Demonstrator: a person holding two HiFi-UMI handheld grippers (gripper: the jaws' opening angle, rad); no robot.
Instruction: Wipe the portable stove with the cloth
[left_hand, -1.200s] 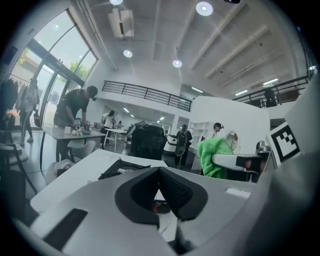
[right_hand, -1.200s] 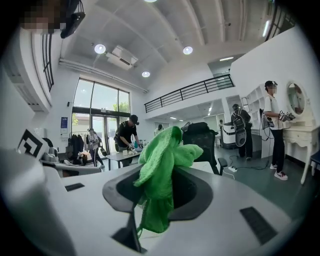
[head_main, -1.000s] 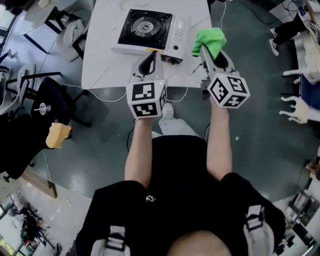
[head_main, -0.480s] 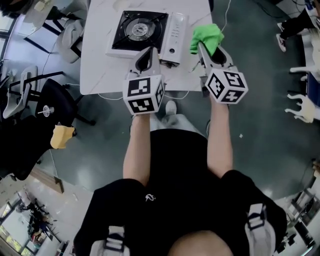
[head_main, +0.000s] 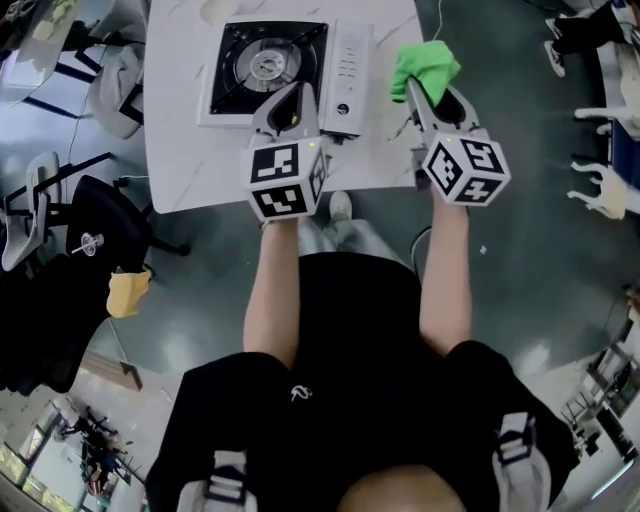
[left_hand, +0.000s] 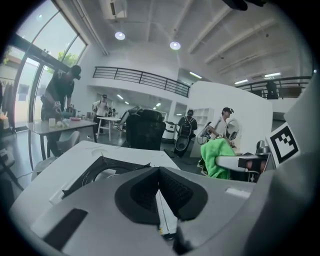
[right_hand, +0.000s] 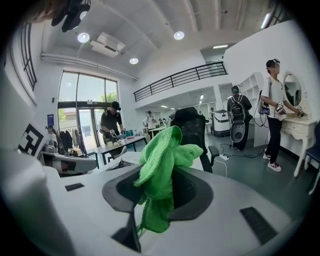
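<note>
A portable stove (head_main: 285, 68) with a black top and a white control side lies on the white table (head_main: 180, 150). My left gripper (head_main: 290, 100) is shut and empty, just over the stove's near edge; the stove's black burner top (left_hand: 107, 172) shows past its jaws. My right gripper (head_main: 420, 85) is shut on a bright green cloth (head_main: 424, 66), right of the stove near the table's right edge. In the right gripper view the cloth (right_hand: 162, 175) bunches up between the jaws and hides the tips. The left gripper view catches the same cloth (left_hand: 217, 157) to its right.
Black office chairs (head_main: 60, 260) stand on the floor left of the table, one with a yellow rag (head_main: 125, 293) on it. A cable (head_main: 430, 15) runs off the table's far right corner. Several people (left_hand: 60, 107) stand at other tables far behind.
Both grippers have moved forward over the table. The left one went from the table's near edge up to the stove's front edge. The right one still holds the green cloth.
</note>
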